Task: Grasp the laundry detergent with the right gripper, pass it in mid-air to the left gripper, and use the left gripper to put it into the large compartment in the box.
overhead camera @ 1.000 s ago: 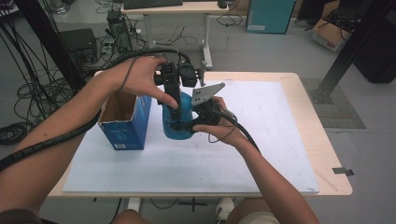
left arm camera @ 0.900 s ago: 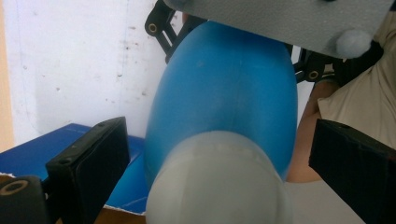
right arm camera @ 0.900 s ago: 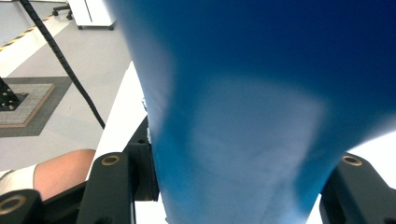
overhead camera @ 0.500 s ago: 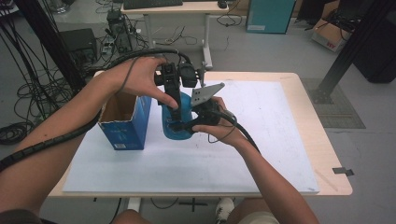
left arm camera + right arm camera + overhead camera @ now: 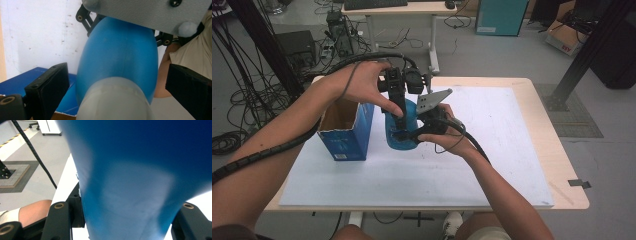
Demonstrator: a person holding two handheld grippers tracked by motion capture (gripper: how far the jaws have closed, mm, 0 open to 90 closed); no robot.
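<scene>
White sheeting covered the table, where a blue box stood at left, my left gripper held its jaws spread about the blue bottle beside it, and my right gripper pinched that bottle's body.

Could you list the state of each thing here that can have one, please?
Bottle: upright on the sheet, gripped low on its body, cap on.
Box: upright, top open, left of the bottle.
Left gripper: open, jaws either side of the bottle's cap, not touching.
Right gripper: shut on the bottle's body.
</scene>
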